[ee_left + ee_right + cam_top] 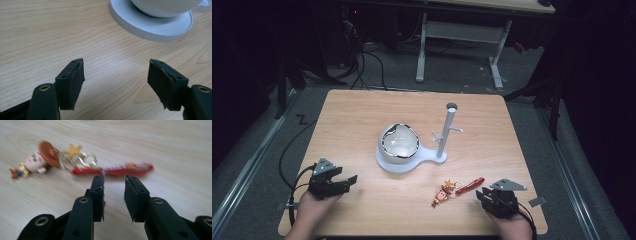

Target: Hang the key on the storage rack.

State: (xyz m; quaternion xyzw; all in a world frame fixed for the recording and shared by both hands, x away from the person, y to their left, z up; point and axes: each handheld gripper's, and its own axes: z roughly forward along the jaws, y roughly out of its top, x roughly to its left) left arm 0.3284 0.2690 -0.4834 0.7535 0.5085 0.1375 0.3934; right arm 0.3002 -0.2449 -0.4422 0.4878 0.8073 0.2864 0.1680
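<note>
A keychain (455,190) is seen lying flat on the near right part of the table (362,115), just left of the right gripper (486,196). It is made up of a small cowboy figure (32,161), a metal clasp with a gold star (80,157) and a red strap (117,169). The right gripper's jaws are seen standing a narrow gap apart with nothing between them, their tips just short of the strap and aimed near its middle. The left gripper (115,82) is held wide open and empty over bare wood at the near left.

Several things could go wrong from here. The strap lies thin and flat on the wood, so the pads could be closed above it and nothing caught. With so narrow a gap, a tip could be landed on the strap and the whole piece pushed away. If only the strap is pinched, the heavier figure is likely to be left swinging, and the clasp could be snagged.

A white stand (409,162) is placed in the middle of the table, with a round bowl (398,142) on its base and an upright post with pegs (446,131) at its right. Nothing is seen between the right gripper and the keychain; should the keychain be meant for a peg, the bowl beside the post could be knocked.
</note>
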